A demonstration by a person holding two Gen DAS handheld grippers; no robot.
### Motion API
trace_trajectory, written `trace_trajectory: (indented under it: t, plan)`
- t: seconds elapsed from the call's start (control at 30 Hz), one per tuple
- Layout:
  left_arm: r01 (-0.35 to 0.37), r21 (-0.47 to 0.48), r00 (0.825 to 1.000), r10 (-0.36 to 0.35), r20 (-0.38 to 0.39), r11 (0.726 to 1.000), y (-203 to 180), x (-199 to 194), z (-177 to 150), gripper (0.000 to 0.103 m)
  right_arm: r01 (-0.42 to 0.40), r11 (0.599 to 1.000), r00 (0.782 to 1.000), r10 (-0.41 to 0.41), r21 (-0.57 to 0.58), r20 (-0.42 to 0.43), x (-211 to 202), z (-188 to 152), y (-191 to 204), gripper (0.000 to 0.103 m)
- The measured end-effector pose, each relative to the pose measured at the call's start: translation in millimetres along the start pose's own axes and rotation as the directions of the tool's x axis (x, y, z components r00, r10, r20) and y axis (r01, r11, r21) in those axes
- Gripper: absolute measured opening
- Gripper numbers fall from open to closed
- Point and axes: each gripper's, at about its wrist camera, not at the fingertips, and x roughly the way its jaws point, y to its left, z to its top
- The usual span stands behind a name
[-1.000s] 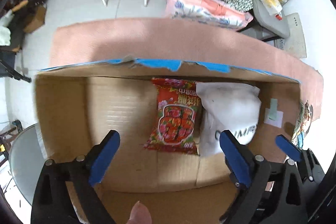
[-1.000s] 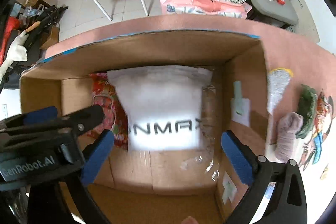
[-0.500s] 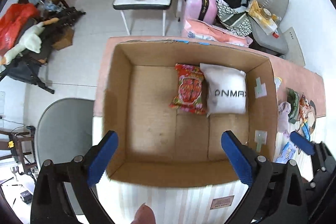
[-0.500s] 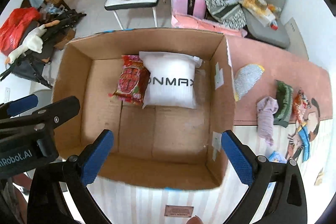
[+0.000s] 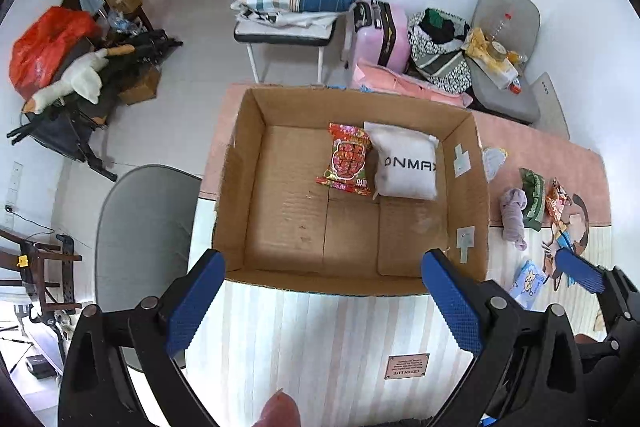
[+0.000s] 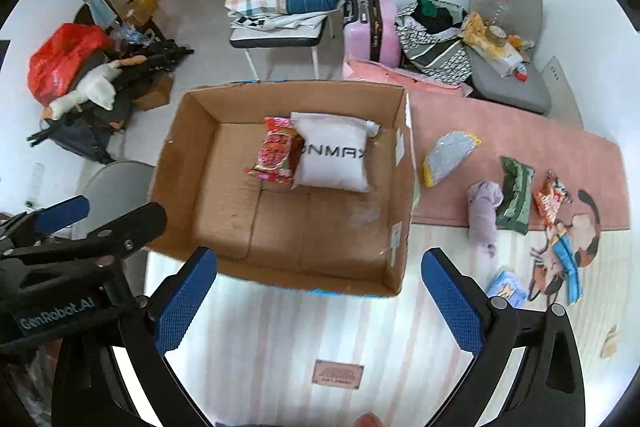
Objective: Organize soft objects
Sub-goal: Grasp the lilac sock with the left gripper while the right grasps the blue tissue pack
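Both grippers are spread wide and empty, hovering over the cardboard box. Leftover soft stuff like the purple sock lies on the counter off to the right, so the right gripper is nearer than the left gripper.

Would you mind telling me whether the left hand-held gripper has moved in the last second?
Yes. The left hand-held gripper has drawn up and back, out of the cardboard box, whose whole rim now shows beyond it.

Black hand-held gripper, blue textured pads.
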Motion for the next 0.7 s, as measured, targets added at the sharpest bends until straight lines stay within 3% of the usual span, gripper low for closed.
trace_trajectory:
  t: [0.13,0.27,0.33,0.43,0.57,0.7]
  plan:
    - [-0.045,0.044,0.997,0.042,0.065,0.998,-24.2,-21.7,-7.3,0.101,-0.037,0.999,0.999,0.037,0.011,0.038,-12.4,-11.7,-16.3,0.103]
    - [-0.048,0.113,0.992,0.034,0.120,0.992,-65.8,-32.4,-12.1,0.101,-0.074,0.995,0.996,0.070,0.066,0.055,-19.3,-31.2,-61.9,0.103]
    - [-0.036,0.156,0.993,0.018,0.114,0.987,-94.2,-26.3,-13.6,0.101,-0.060,0.992,0.997,0.054,0.115,0.051,-17.8,-42.5,-93.2,0.103]
    - [0.030,0.208,0.999,-0.037,0.030,0.978,-138.5,0.1,-10.9,0.101,0.016,0.973,1.000,-0.017,0.232,0.001,-5.2,-61.6,-148.5,0.103]
    - [0.069,0.265,0.994,-0.044,-0.099,0.962,-196.8,51.9,-3.8,0.101,0.077,0.884,0.996,-0.050,0.461,-0.070,32.7,-93.3,-238.1,0.103]
    - [0.059,0.329,0.983,0.002,-0.181,0.943,-252.2,103.7,4.0,0.101,0.097,0.776,0.988,0.003,0.623,-0.157,85.5,-120.5,-303.9,0.103]
